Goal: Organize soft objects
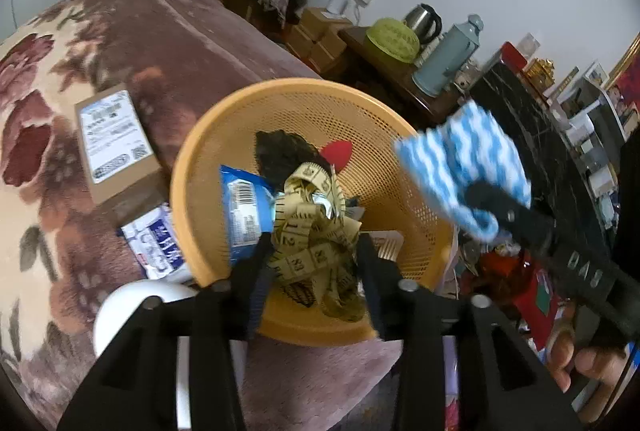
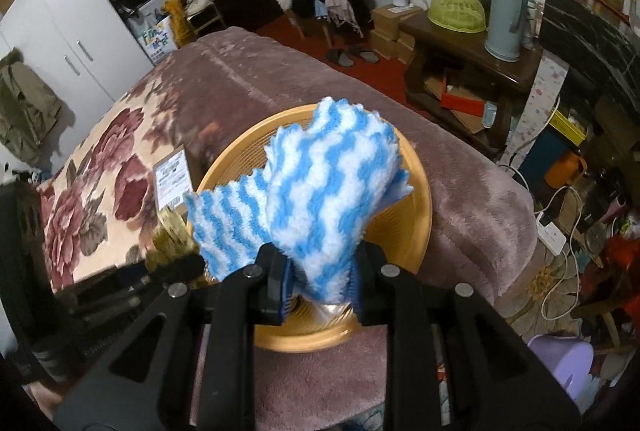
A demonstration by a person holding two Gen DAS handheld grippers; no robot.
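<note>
Right gripper (image 2: 320, 281) has its jaws pinching the blue-and-white fuzzy cloth (image 2: 332, 187), which sticks up over the orange basket (image 1: 208, 167) on the bed, while the left gripper (image 1: 312, 263), jaws spread, sits over the yellow tape measure (image 1: 316, 231), blue packet (image 1: 244, 207) and dark clump inside.

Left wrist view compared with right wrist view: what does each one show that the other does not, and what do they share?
Only the left wrist view shows the basket's contents: a yellow measuring tape between the left gripper's fingers, a blue packet and a red piece.

Only the right wrist view shows the white wardrobe and the slippers.

Both show the orange basket, the blue-and-white cloth clamped in the right gripper, the cardboard box and the floral blanket.
</note>
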